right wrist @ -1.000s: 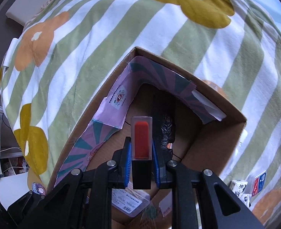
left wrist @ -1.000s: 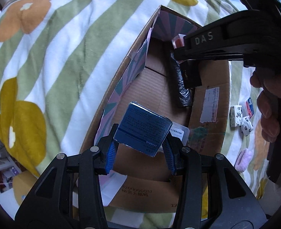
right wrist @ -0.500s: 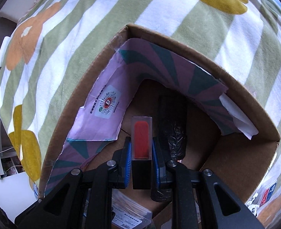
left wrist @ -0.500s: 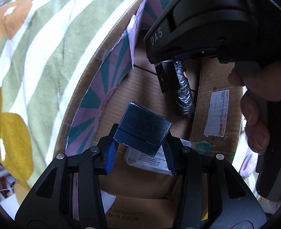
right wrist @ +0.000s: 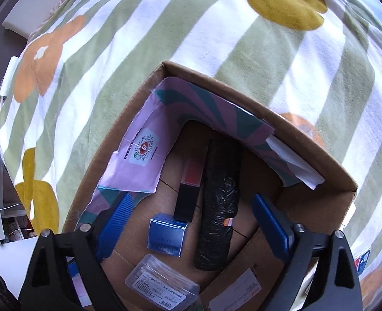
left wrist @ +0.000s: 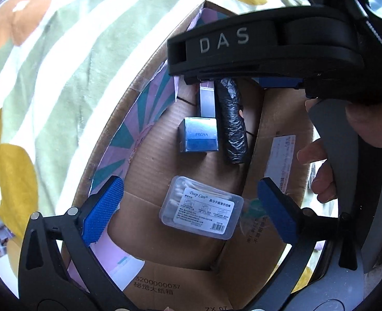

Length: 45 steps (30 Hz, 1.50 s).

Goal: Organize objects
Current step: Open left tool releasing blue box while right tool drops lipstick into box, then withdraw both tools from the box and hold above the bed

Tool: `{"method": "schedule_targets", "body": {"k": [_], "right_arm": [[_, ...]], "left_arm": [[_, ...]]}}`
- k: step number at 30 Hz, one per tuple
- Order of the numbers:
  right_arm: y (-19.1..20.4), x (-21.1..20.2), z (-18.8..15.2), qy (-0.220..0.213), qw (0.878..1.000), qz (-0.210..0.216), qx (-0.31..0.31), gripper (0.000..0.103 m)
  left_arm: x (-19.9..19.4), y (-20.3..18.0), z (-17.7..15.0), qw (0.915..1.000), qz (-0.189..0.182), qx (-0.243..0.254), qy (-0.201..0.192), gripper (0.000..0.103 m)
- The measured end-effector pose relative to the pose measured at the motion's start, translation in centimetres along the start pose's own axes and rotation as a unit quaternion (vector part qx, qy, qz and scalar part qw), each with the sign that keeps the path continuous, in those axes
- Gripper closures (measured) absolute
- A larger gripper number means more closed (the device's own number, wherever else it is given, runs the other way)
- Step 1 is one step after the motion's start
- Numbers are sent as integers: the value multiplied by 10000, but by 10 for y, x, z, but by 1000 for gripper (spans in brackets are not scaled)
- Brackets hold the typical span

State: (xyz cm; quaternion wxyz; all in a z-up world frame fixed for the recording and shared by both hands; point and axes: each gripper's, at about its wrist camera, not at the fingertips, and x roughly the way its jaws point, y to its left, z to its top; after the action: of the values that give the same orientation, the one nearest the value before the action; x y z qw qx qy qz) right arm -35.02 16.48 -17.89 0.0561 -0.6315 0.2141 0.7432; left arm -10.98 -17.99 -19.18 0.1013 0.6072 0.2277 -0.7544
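A cardboard box (left wrist: 149, 83) (right wrist: 307, 145) lies on a striped flowered blanket. Inside it lie a small blue carton (left wrist: 200, 135) (right wrist: 167, 238), a red and black lipstick box (right wrist: 189, 186) (left wrist: 207, 101), a black plastic roll (left wrist: 232, 121) (right wrist: 220, 204) and a clear case of cotton swabs (left wrist: 200, 207) (right wrist: 162, 286). My left gripper (left wrist: 191, 207) is open and empty above the swab case. My right gripper (right wrist: 193, 223) is open and empty above the carton and roll; its body (left wrist: 263, 49) crosses the top of the left wrist view.
The box's inner walls carry purple and teal paper (right wrist: 144, 155). A white shipping label (left wrist: 281, 160) is stuck on the box's right flap. Small packets (right wrist: 362, 259) lie on the blanket (right wrist: 217, 39) right of the box. A hand (left wrist: 320, 153) grips the right gripper's handle.
Both grippers have opened. The left let go of the blue carton and the right let go of the lipstick box; both now lie on the box floor beside the black roll.
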Motion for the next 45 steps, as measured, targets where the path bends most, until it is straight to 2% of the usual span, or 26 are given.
{"method": "schedule_targets", "body": {"k": [8,11,15,19,30,34,40,45], "right_arm": [[-2,-30,-6,-178,9998,-13,-114,11],[10,-45,-15,-292,9994,-10,-170,11],[18,-71,-28,-455,9987,-30,-211,11],[26,-102,-49,-612,9979,3,-208,11],[18,-191,-136,-1161,9927,-193,-255,11],[0,-216,-172,-1385,9899,-296,63,11],[-38,-249,-229,-1833,9795,-444,711,11],[-68,-265,-273,-1990,9681,-826,1279,11]], "left_arm": [[-21,-6,-5,9998,45,87,-147,0],[-34,-6,-8,9996,100,139,-236,0],[-58,-10,-8,9988,124,236,-409,0],[-87,-19,-23,9975,131,404,-557,0],[-156,-39,-62,9898,224,973,-1017,0],[-173,-48,-76,9863,80,1192,-1141,0],[-187,-73,-89,9797,-44,1603,-1201,0],[-192,-103,-98,9703,-205,2050,-1269,0]]}}
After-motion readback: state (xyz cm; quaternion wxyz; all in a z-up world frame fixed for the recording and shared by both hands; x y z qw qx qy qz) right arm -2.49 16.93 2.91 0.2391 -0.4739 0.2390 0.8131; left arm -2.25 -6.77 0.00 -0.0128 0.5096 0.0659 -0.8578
